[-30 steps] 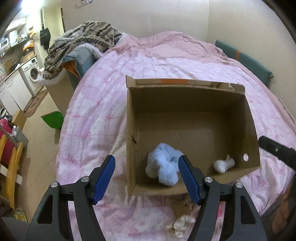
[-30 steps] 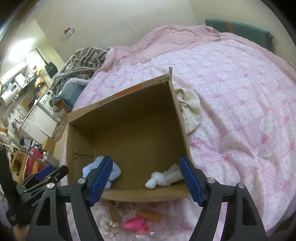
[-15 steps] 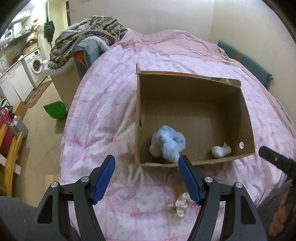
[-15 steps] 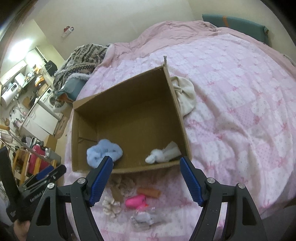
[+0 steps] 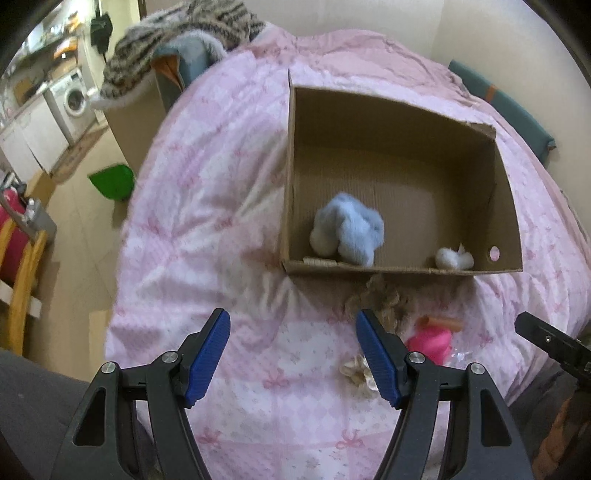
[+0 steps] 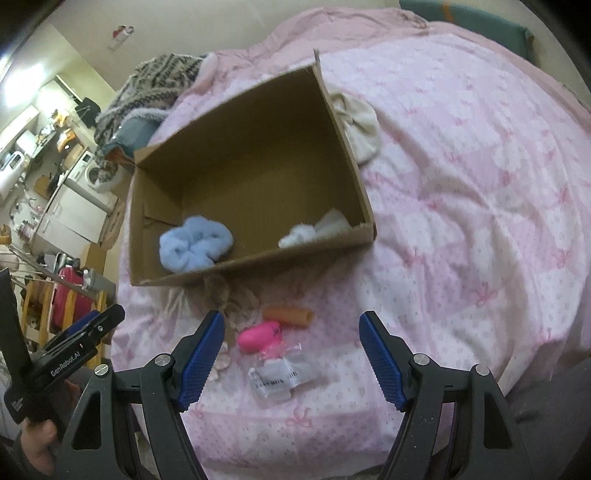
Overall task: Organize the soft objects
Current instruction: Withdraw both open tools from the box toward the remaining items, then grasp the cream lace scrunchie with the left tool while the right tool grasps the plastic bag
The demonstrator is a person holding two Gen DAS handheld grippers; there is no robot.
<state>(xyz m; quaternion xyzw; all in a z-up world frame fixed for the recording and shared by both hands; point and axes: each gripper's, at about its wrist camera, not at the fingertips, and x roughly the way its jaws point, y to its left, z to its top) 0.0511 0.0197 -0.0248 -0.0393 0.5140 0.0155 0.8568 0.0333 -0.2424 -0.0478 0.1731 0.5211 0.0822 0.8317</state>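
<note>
An open cardboard box (image 5: 406, 122) (image 6: 343, 147) lies on the pink bed. Inside it are a fluffy light-blue soft toy (image 5: 351, 229) (image 6: 195, 247) and a small white soft piece (image 5: 454, 258) (image 6: 306, 232). In front of the box lie a beige lacy bundle (image 5: 380, 299) (image 6: 229, 299), a pink soft object (image 5: 432, 339) (image 6: 258, 334), an orange tube (image 6: 288, 315), a cream scrunchie (image 5: 354, 373) and a clear plastic bag (image 6: 280, 376). My left gripper (image 5: 293, 354) is open and empty, above the bed short of the box. My right gripper (image 6: 291, 354) is open and empty above the pink object and bag.
A cream cloth (image 6: 358, 125) lies against the box's right side. A patterned blanket pile (image 5: 184, 29) sits at the bed's far left. Off the bed to the left are the floor, a green bin (image 5: 110, 181), a washing machine (image 5: 74, 99) and a wooden chair (image 5: 22, 280).
Both grippers have pulled back from the box toward me. The loose items in front of the box have come into view. Both stay open and empty.
</note>
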